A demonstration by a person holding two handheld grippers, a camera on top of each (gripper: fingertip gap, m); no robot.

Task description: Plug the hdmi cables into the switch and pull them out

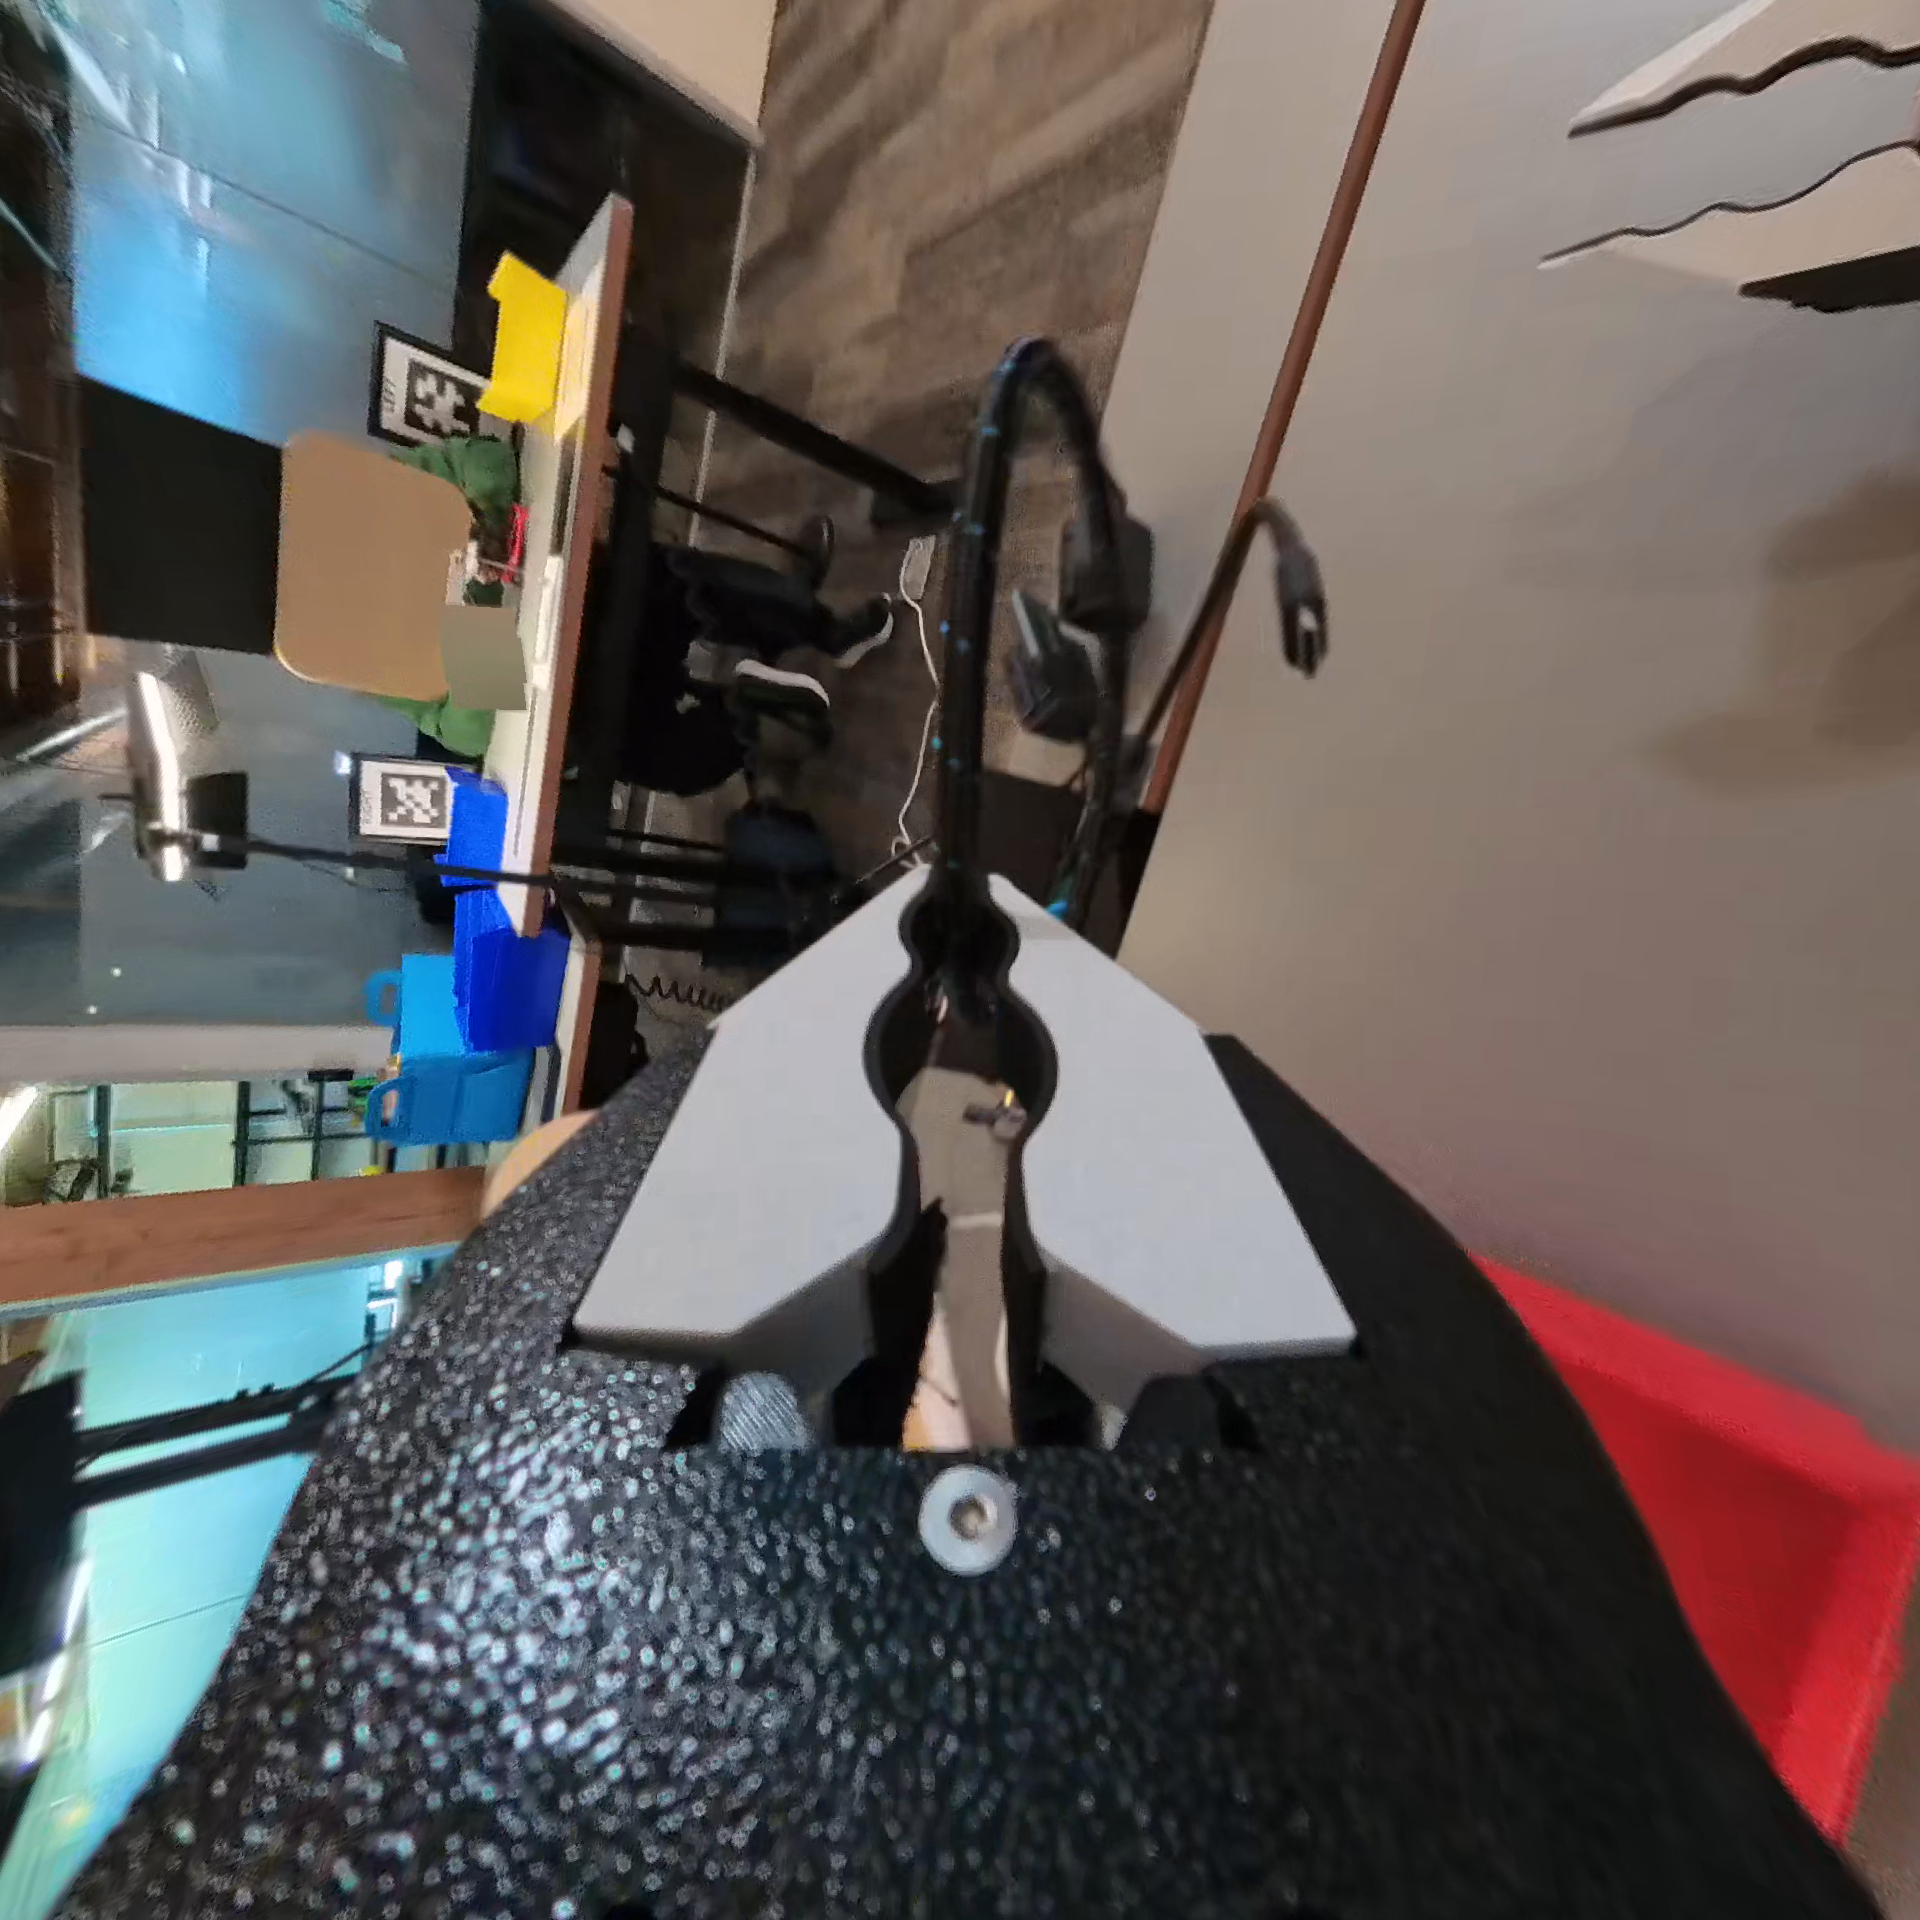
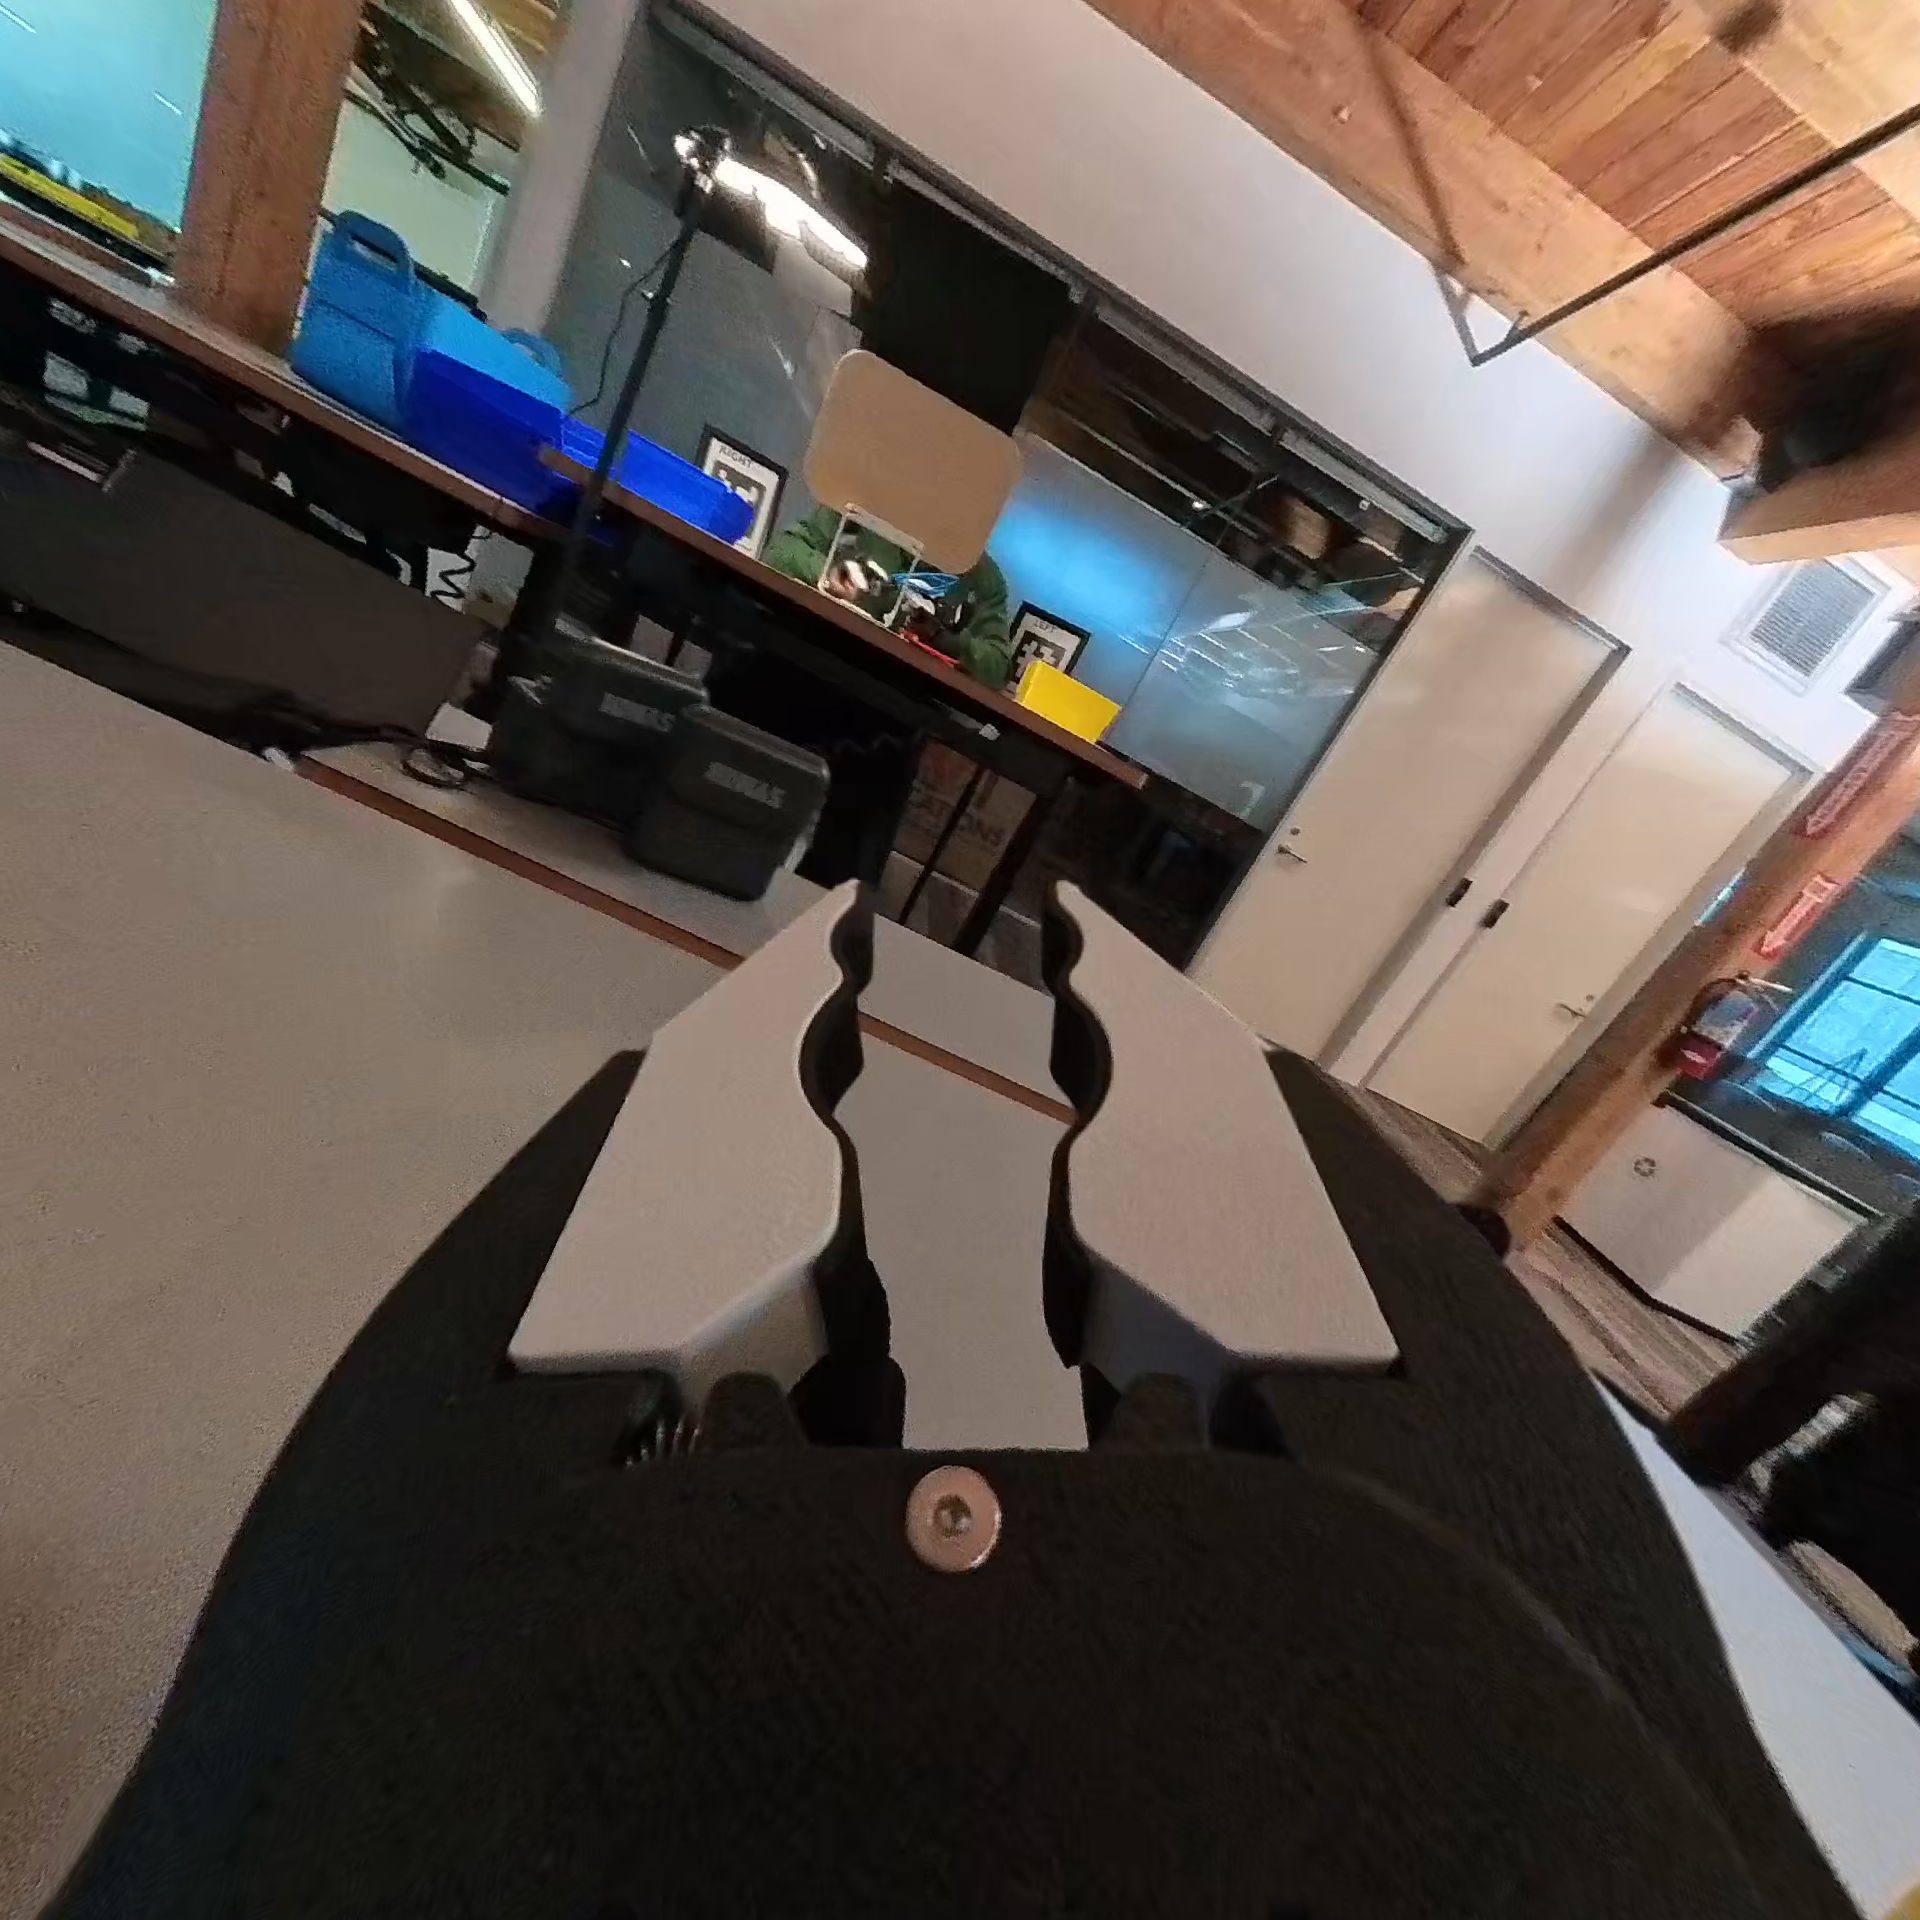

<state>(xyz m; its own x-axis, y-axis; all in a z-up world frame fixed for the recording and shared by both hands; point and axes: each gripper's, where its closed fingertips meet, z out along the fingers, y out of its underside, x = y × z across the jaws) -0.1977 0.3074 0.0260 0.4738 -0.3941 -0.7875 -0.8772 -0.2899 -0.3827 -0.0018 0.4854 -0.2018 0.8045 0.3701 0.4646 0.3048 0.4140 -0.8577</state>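
Note:
In the left wrist view, which is rolled on its side, my left gripper (image 1: 961,894) is shut on a black braided HDMI cable (image 1: 961,707) with blue flecks. The cable arches up and over to a small black box (image 1: 1107,566), which may be the switch. A plug with a metal end (image 1: 1044,649) hangs beside it. A second black HDMI plug (image 1: 1304,613) hangs free on its cable near the grey table (image 1: 1507,831). In the right wrist view my right gripper (image 2: 956,899) is open and empty, low over the grey table (image 2: 260,1039). No cable or switch shows there.
A red object (image 1: 1714,1507) lies by the left gripper. Across the room stands a long table (image 2: 935,665) with blue bins (image 2: 468,364) and a yellow bin (image 2: 1065,701), a person in green behind it. Black cases (image 2: 727,810) sit on the floor.

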